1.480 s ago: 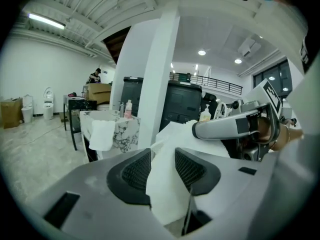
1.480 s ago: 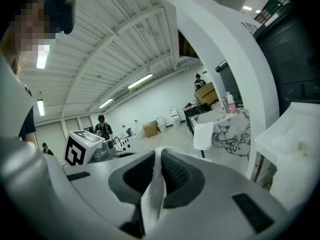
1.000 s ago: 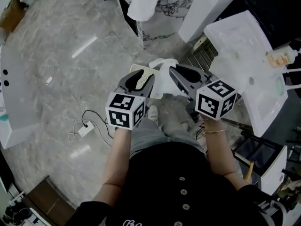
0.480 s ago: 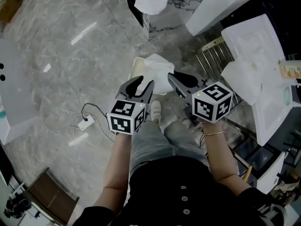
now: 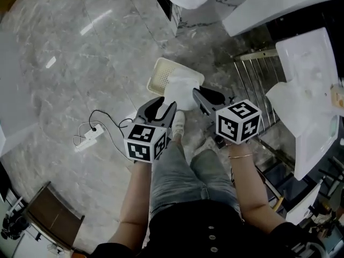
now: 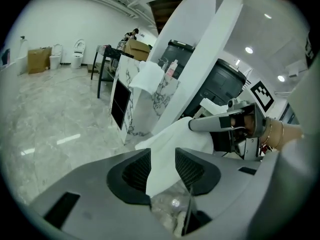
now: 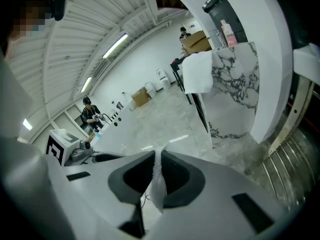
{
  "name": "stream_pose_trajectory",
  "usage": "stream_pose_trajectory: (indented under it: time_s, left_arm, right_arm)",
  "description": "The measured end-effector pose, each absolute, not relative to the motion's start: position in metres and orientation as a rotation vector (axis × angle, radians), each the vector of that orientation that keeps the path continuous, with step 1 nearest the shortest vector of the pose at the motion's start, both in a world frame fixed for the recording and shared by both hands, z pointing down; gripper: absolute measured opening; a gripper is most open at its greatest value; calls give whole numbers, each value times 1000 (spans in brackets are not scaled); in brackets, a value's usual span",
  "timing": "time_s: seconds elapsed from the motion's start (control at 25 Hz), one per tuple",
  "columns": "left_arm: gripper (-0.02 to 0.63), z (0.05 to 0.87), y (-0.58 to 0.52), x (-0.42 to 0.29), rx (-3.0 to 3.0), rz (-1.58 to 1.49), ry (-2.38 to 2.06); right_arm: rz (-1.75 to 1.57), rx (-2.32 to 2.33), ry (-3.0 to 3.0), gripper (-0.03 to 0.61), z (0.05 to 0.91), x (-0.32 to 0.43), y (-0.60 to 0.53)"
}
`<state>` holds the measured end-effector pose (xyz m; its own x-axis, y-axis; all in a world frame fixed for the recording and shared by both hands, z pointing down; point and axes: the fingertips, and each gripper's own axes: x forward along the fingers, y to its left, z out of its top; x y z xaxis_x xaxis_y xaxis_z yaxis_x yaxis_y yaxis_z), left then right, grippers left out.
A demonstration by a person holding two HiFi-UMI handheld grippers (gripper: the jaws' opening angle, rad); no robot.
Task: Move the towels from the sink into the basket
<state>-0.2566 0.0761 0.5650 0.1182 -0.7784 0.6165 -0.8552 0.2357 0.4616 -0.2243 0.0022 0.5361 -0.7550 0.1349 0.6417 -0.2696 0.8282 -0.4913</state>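
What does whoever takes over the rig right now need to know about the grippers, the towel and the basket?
Left gripper: shut on one edge of the white towel.
Right gripper: shut on another edge of it.
Things: the towel hangs between the two grippers, over the cream basket on the floor.
Done: this towel is out of the sink and carried to the basket.
Left: lower it in and let go. A second white towel hangs over the marble-faced cabinet, not yet moved.

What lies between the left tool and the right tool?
In the head view, a white cloth towel stretches from left tool to right tool, pinched by both.
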Motion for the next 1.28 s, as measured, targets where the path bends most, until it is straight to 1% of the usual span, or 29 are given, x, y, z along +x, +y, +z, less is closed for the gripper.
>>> stream_pose_trajectory:
  time_s: [0.44,0.88,0.92,1.0,1.08,1.12,1.28]
  left_arm:
    - [152,614,66,-268,1505,102,-1648]
    - [152,631,52,-273,1500,130,-1650]
    - [152,632,51,-274,1504,132,-1648]
    - [152,633,50,-275,1509,131,-1650]
    - [152,632,50,-277,1515,130,-1654]
    - [152,631,50,-276,1520,132,-1652]
    - [152,622,49,-271,1548,133,-1641]
  right_arm:
    - [735,126,-2240,35,602,-240,-9]
    - [678,162,-2168,40,645,-240,-12]
    - [662,171,-2157,43,649,-239,-13]
    - [600,185,-2138,83,657,-238,-14]
    - [552,199,-2135,96,659,-236,-15]
    - [548,204,-2134,112,658,-235,-15]
    - [543,217,-2138,134,646,-230,-14]
